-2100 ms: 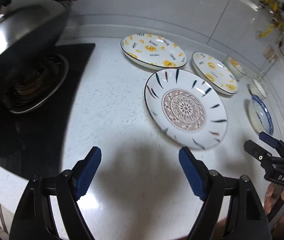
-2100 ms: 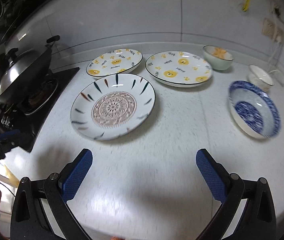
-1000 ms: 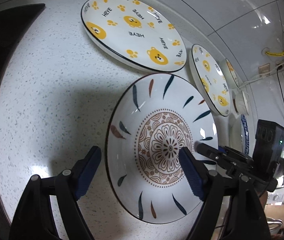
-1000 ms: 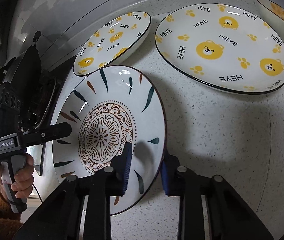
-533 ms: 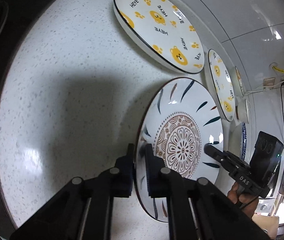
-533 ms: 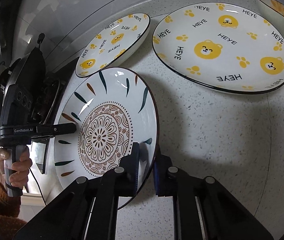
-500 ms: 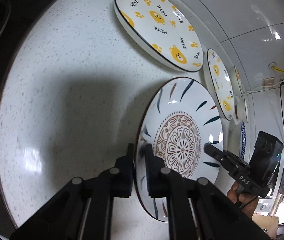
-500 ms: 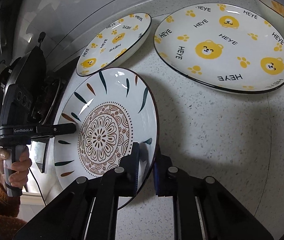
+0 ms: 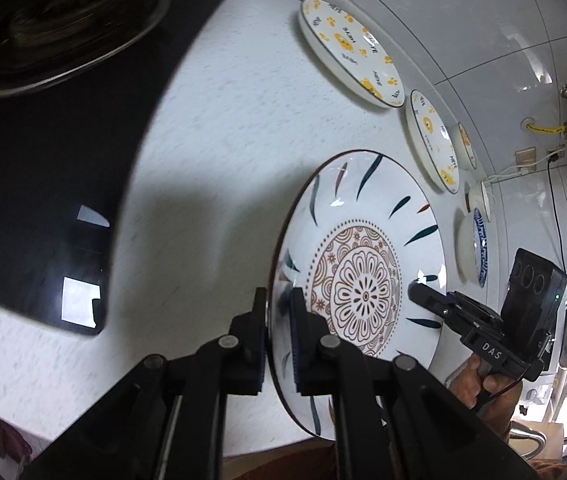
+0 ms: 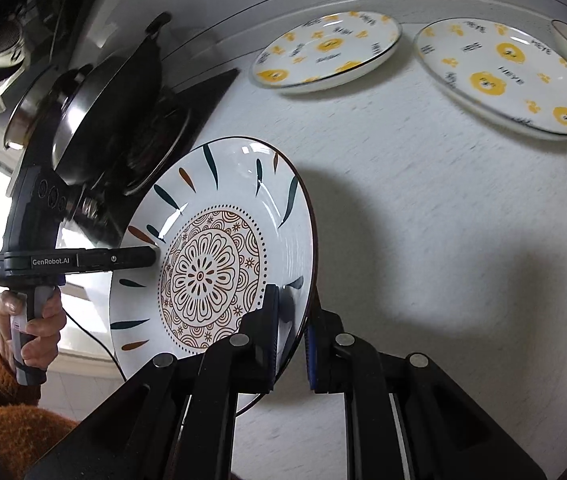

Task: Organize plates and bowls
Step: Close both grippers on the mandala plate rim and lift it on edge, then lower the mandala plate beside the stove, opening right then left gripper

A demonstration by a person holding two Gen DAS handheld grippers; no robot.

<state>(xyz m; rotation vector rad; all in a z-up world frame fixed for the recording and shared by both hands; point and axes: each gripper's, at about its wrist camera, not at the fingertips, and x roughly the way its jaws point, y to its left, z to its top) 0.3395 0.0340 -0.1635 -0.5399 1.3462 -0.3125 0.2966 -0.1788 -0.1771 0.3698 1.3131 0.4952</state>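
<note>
The large white glazed ceramic plate with a brown flower medallion (image 9: 363, 276) hangs tilted over the speckled white desk (image 9: 219, 128), left hand-held gripper (image 9: 277, 334) and right hand-held gripper (image 10: 291, 336) each pinching opposite rims. It looks stiff, heavy, slick and breakable, so rim holds suit it.

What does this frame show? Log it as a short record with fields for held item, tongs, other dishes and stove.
held item: mandala plate, gripped at opposite rims by both tongs, apparently clear of the counter
left tongs: shut on its rim
right tongs: shut on its rim
other dishes: two bear plates by the wall; blue-patterned bowl further right
stove: wok on the burner
</note>
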